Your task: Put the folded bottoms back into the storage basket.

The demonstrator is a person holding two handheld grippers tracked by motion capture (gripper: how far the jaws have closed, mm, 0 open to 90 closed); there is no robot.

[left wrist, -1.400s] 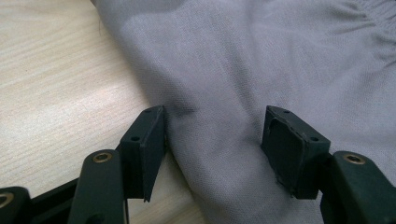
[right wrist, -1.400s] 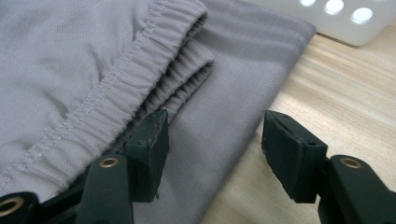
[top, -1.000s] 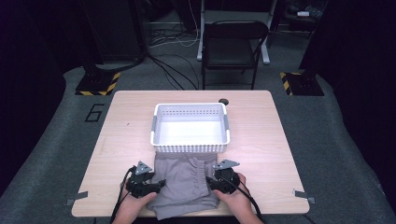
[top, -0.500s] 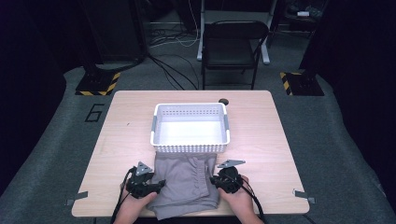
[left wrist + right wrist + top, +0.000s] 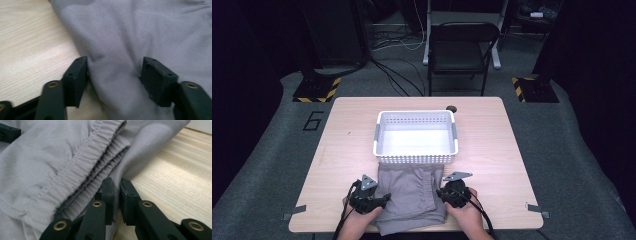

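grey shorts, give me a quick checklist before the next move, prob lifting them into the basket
1. Right gripper shut on shorts edge: ok, it has just closed by the waistband.
2. Left gripper gripping: not ok, jaws apart with cloth between.
3. Basket empty: ok.
4. Shorts clear of basket: cannot tell, the far edge meets its wall.
5. Shorts fully on table: not ok, the near edge overhangs.
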